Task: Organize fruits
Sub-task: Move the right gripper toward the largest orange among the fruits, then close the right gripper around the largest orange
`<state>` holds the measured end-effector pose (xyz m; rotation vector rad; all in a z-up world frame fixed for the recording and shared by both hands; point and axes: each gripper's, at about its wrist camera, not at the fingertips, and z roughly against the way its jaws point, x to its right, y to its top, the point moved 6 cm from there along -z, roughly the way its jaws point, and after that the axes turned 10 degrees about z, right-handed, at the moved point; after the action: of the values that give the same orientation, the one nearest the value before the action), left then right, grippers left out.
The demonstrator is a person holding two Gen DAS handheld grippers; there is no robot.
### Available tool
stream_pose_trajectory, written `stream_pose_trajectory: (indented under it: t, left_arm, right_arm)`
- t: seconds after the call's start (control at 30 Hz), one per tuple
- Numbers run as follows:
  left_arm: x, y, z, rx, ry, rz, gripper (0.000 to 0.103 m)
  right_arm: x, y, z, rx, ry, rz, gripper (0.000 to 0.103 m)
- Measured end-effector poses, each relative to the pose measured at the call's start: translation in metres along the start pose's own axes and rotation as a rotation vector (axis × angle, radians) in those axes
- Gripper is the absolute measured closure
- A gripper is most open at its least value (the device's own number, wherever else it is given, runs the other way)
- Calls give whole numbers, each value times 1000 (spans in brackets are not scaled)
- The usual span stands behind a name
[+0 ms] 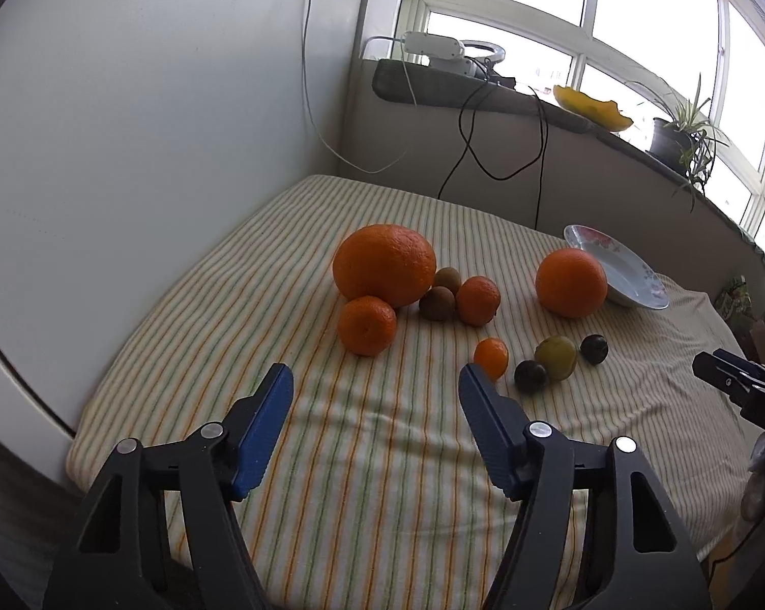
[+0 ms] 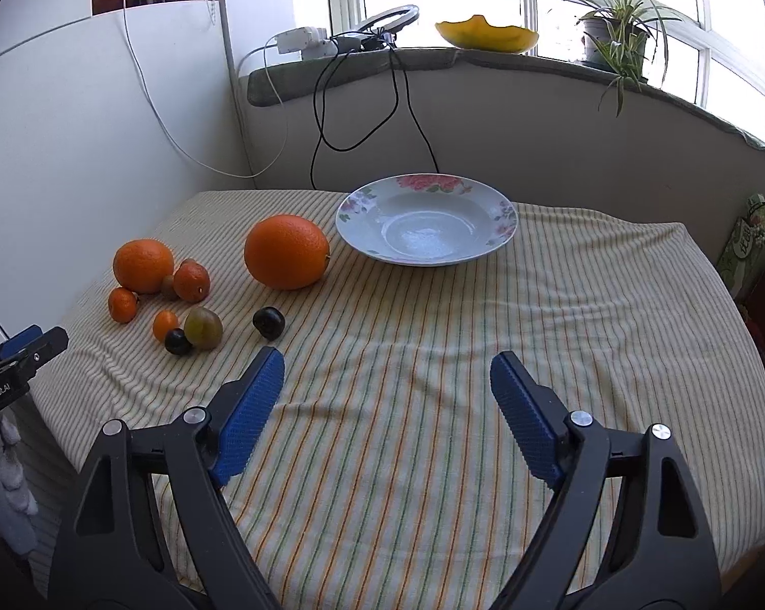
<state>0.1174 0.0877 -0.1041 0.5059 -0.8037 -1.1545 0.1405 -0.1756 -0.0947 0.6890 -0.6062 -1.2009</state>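
Observation:
Fruit lies loose on a striped cloth (image 1: 331, 432). A big orange (image 1: 384, 264) sits with two mandarins (image 1: 367, 325) and two brown kiwis (image 1: 437, 303). A second big orange (image 2: 286, 251) lies beside an empty flowered white plate (image 2: 427, 221). A small mandarin (image 1: 491, 357), a green-yellow plum (image 1: 556, 357) and two dark plums (image 2: 268, 323) lie in a cluster. My left gripper (image 1: 375, 381) is open and empty above the cloth, short of the fruit. My right gripper (image 2: 387, 371) is open and empty, in front of the plate.
A white wall panel (image 1: 128, 152) bounds the table's left side. A windowsill behind holds a power strip (image 2: 301, 40) with hanging cables, a yellow bowl (image 2: 487, 35) and a potted plant (image 2: 616, 35). A green box (image 2: 751, 234) stands at the far right.

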Motion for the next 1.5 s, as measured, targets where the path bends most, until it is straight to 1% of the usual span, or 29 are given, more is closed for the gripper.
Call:
stream_pose_trajectory:
  t: [0.17, 0.23, 0.4, 0.5, 0.7, 0.87, 0.97, 1.3, 1.5]
  left_arm:
    - [-6, 7, -14, -20, -7, 18, 39]
    - [-8, 9, -19, -21, -7, 19, 39]
    - [-15, 18, -33, -37, -12, 35, 41]
    - [-15, 25, -38, -34, -19, 40, 41]
    - [-9, 37, -46, -27, -41, 27, 42]
    - [-3, 46, -51, -13, -50, 13, 42]
    - [-2, 50, -57, -21, -64, 23, 42]
    - [0, 54, -65, -45, -102, 35, 42]
    - [-4, 55, -70, -72, -123, 56, 42]
  right_arm:
    - [-15, 8, -22, -41, 98, -5, 32]
    - [-18, 11, -31, -55, 120, -10, 37]
    - [-23, 20, -49, -76, 146, -5, 38]
    - [-26, 28, -58, -86, 165, 4, 43]
    - [-25, 46, -77, -95, 170, 3, 43]
    - [-22, 53, -92, -119, 221, -48, 43]
    - [-24, 58, -96, -117, 234, -54, 43]
    - [-51, 97, -100, -78, 311, -2, 43]
    - [-82, 117, -108, -82, 405, 53, 43]
